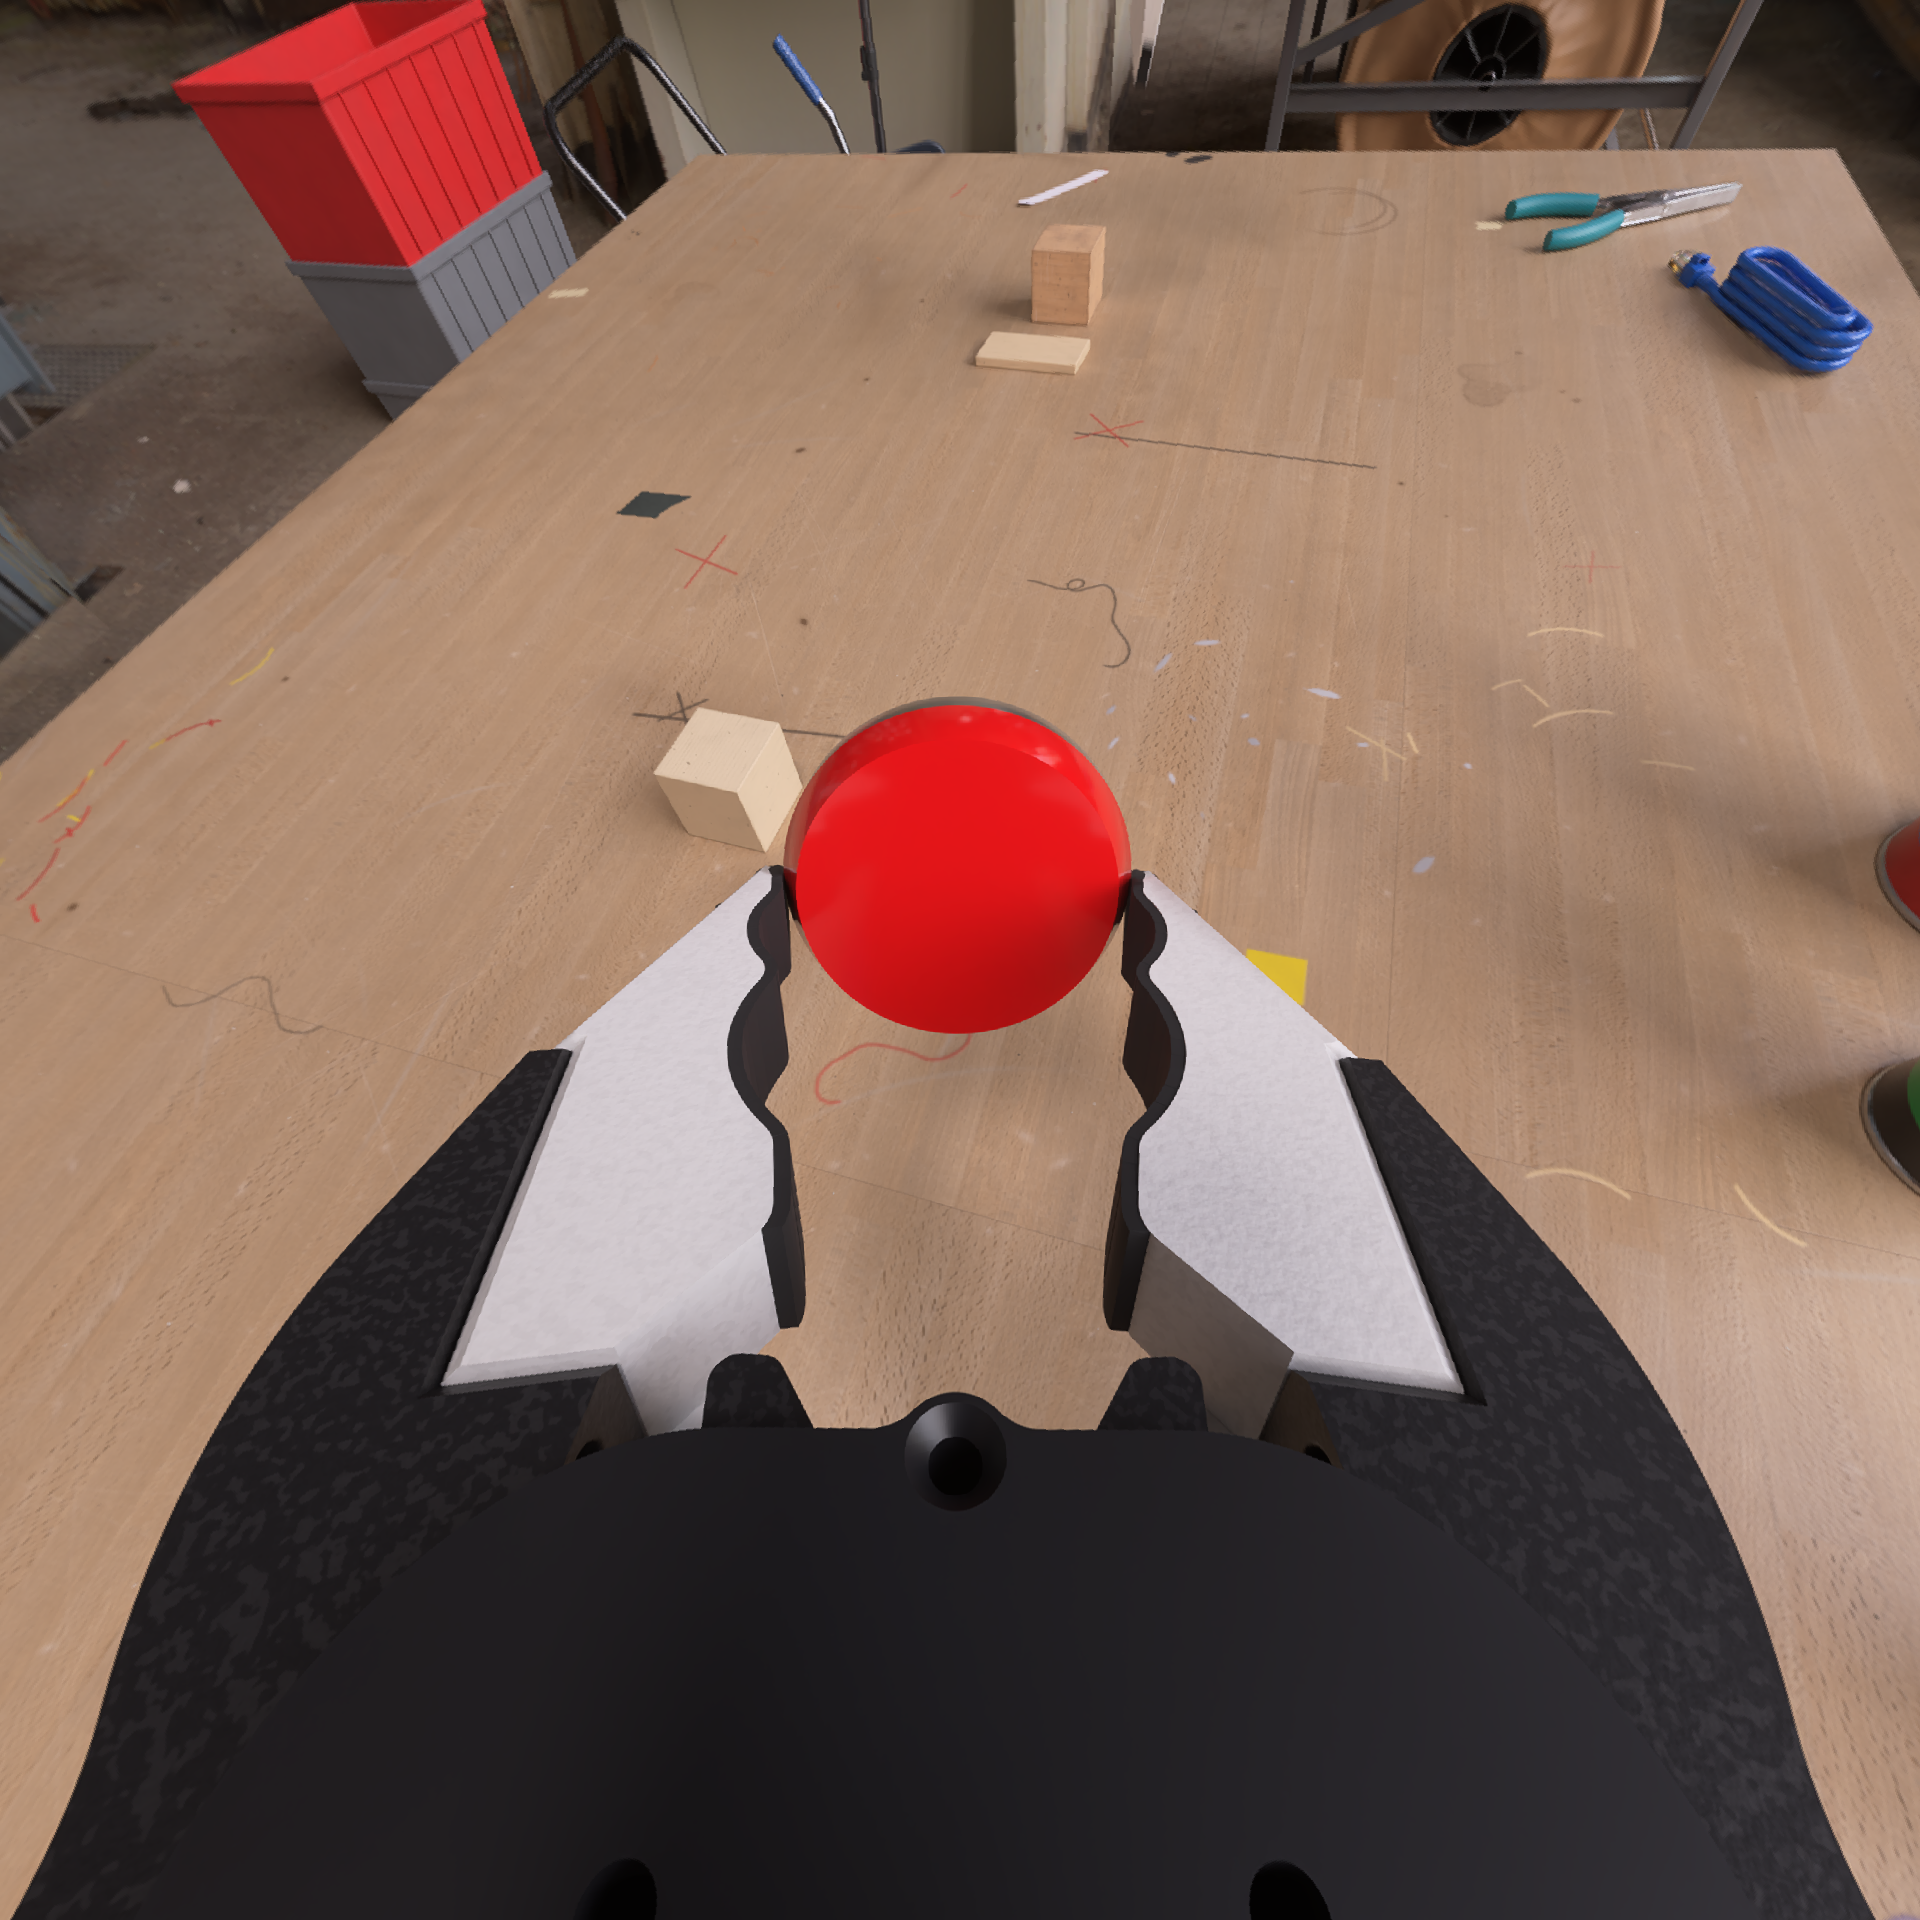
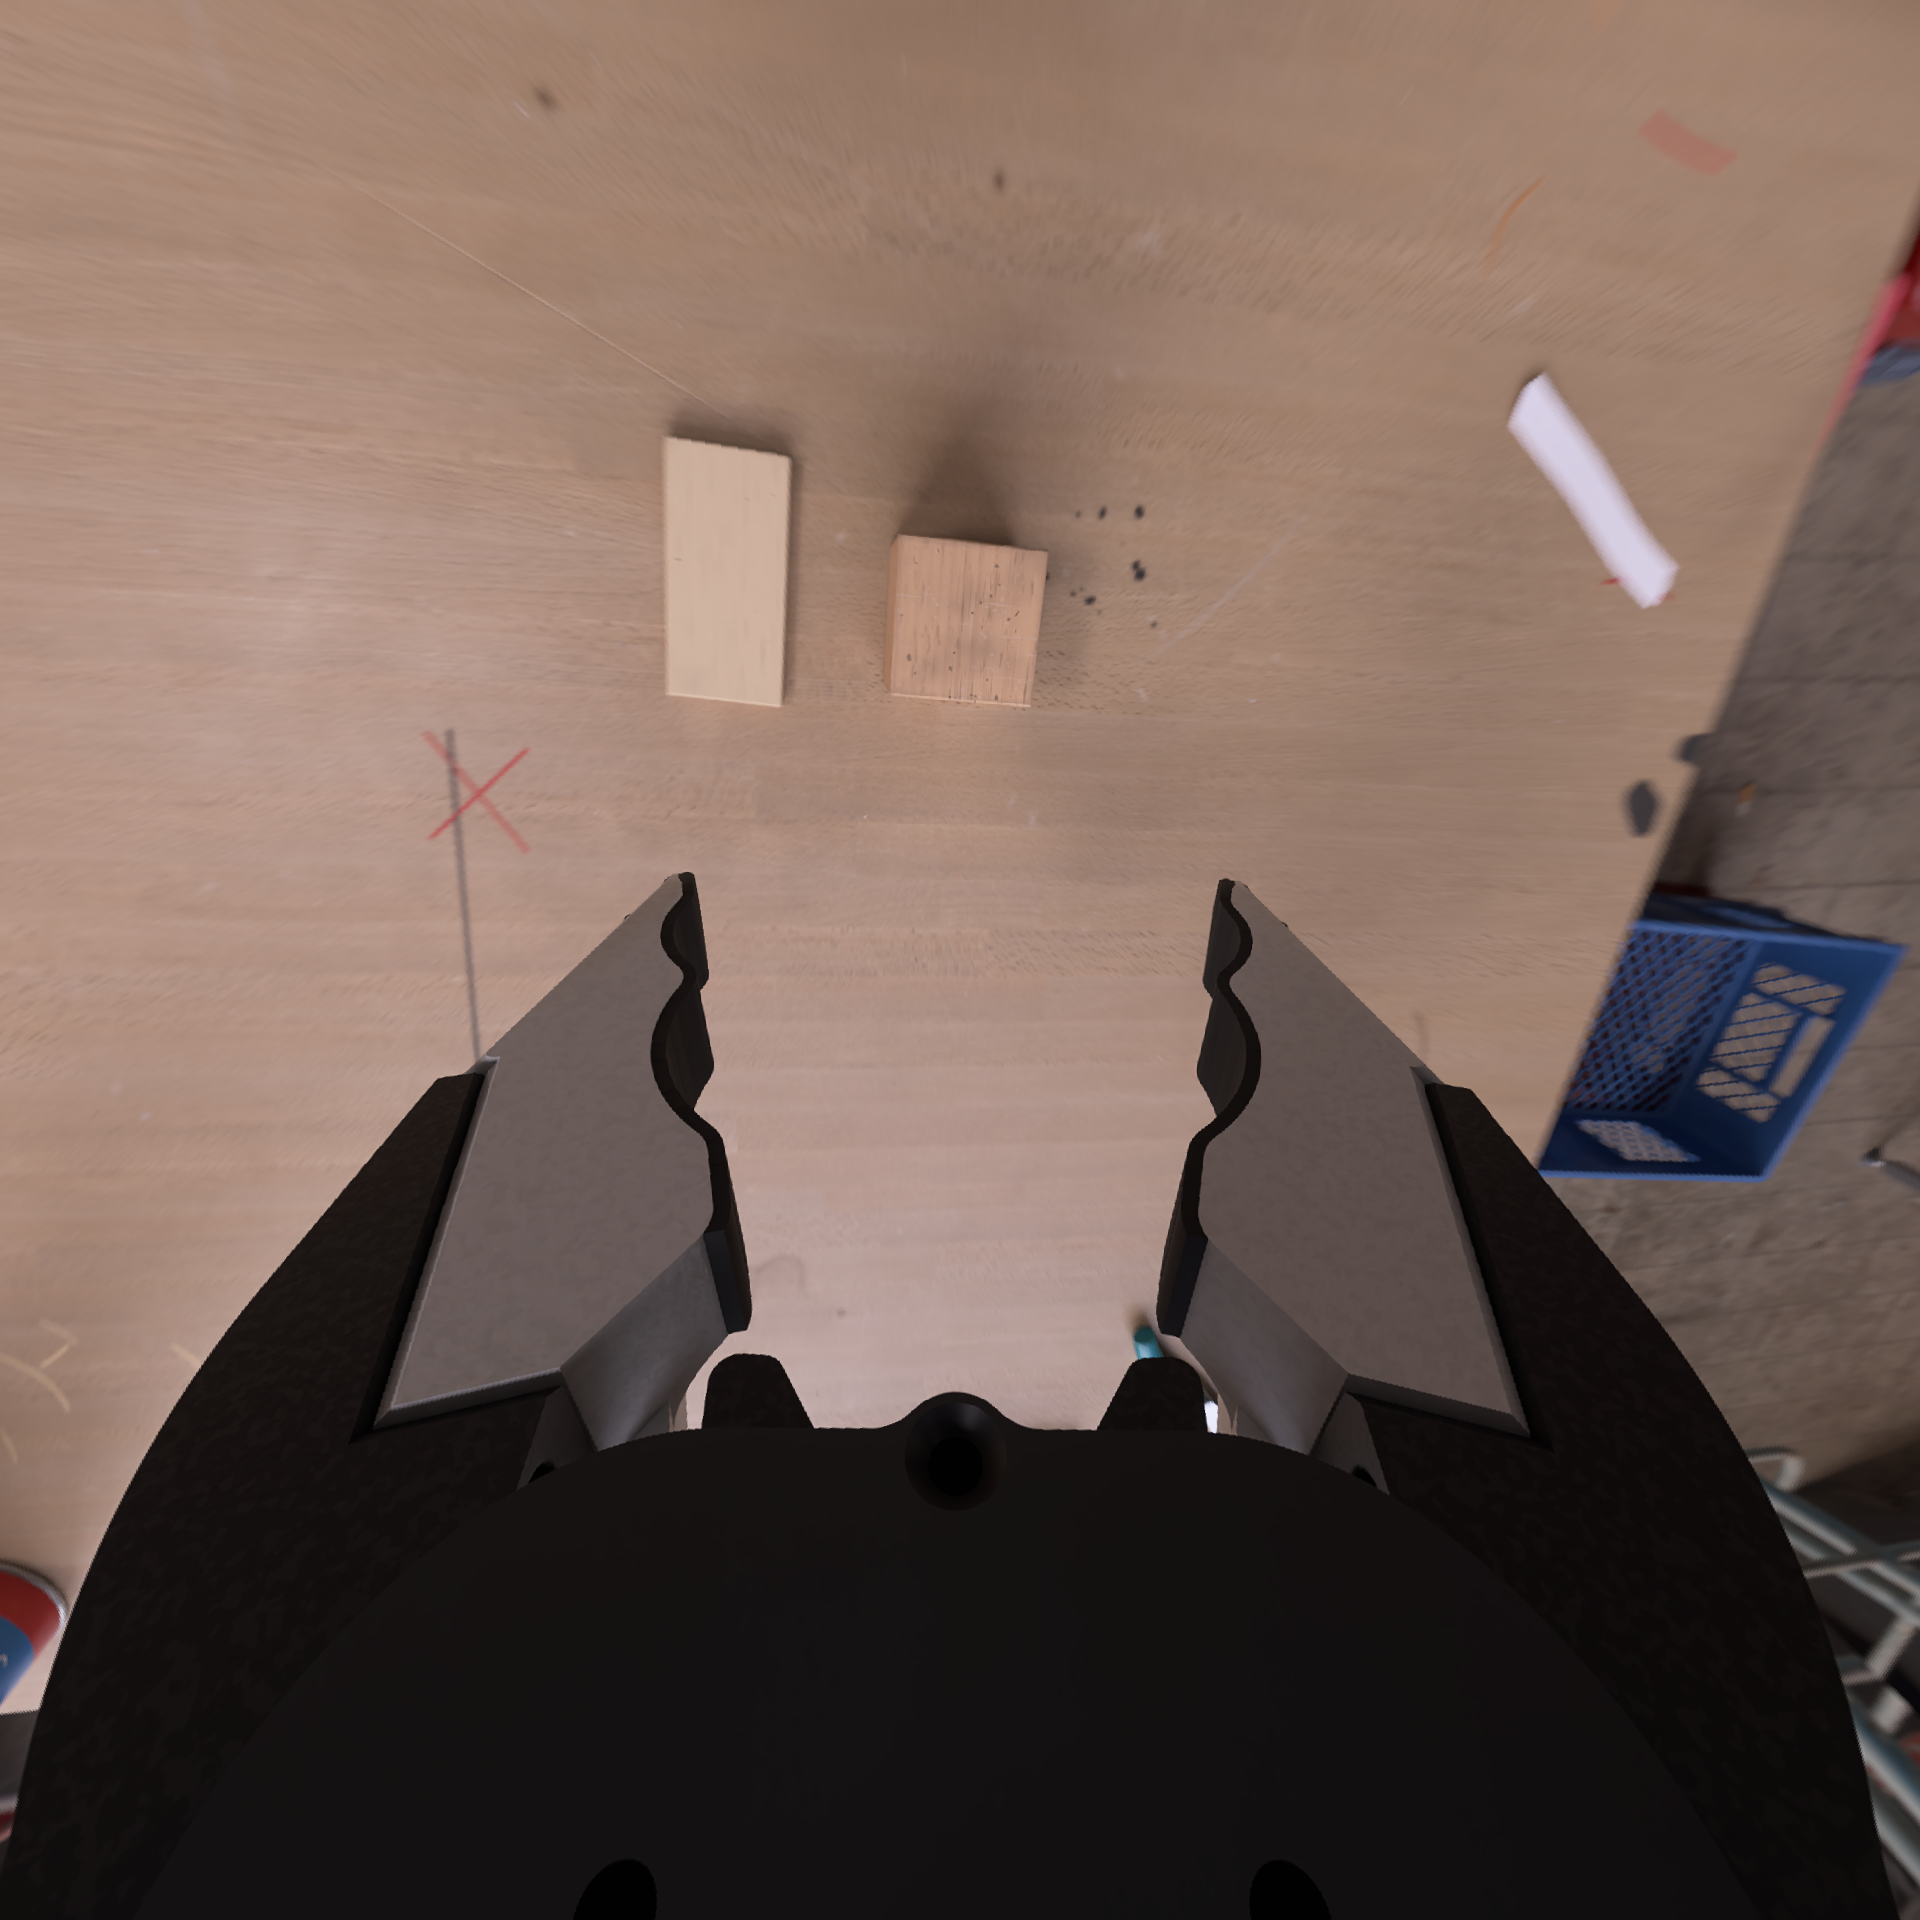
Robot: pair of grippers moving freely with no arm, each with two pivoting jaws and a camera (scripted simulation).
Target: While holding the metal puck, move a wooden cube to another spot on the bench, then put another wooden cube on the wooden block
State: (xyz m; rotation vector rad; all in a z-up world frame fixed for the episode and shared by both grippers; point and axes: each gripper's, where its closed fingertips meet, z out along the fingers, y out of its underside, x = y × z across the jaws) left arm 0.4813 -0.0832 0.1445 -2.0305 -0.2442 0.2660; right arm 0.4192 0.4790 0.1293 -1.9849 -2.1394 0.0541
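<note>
My left gripper (image 1: 956, 878) is shut on the red-topped metal puck (image 1: 956, 883) and holds it above the bench. A pale wooden cube (image 1: 727, 774) sits on the bench just left of the puck. A darker wooden cube (image 1: 1067, 273) stands far ahead, with the flat pale wooden block (image 1: 1032, 352) just in front of it. In the right wrist view, my right gripper (image 2: 956, 883) is open and empty, high above the bench. The darker cube (image 2: 966, 620) lies ahead of its fingertips, with the flat block (image 2: 725, 569) beside it on the left.
Teal-handled pliers (image 1: 1610, 213) and a blue coiled cable (image 1: 1787, 307) lie at the far right. Two more pucks (image 1: 1901, 868) sit at the right edge. Red and grey bins (image 1: 384, 187) stand off the bench's left. A white strip (image 2: 1590, 488) lies near the edge; a blue crate (image 2: 1725, 1049) stands below.
</note>
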